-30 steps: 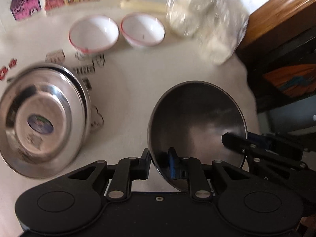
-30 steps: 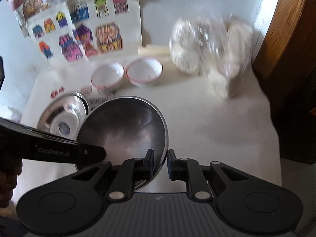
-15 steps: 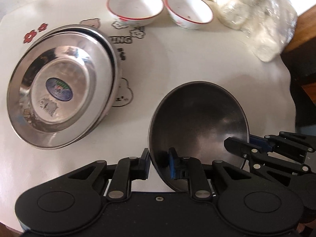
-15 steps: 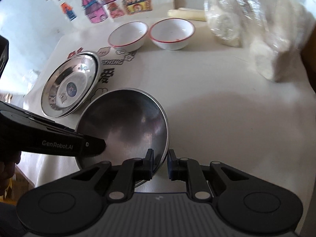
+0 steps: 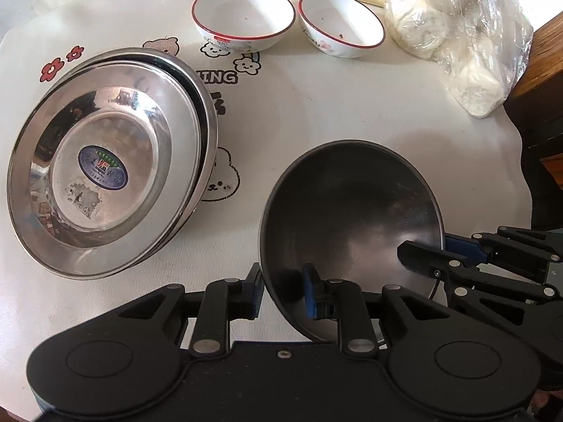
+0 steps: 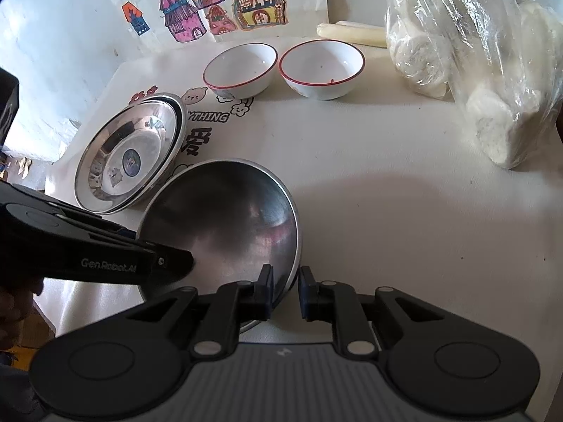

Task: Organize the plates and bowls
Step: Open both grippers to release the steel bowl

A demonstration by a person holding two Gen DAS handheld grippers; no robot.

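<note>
left tool [image 5: 283, 290] clamps steel bowl [image 5: 348, 225] rim | right tool [image 6: 284, 290] clamps opposite rim | plates [image 5: 109, 161] just beside bowl

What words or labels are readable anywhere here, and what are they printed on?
"GenRobot.AI": white lettering on the side of the left gripper, seen from the right wrist view.
"YTHING": the end of a word printed on the tablecloth; its start is hidden behind the stacked steel plates.
Large black Chinese characters under that word: partly covered, not readable.
Oval blue sticker in the top plate: too small to read.
Print on the two white bowls' sides: too blurred.
</note>
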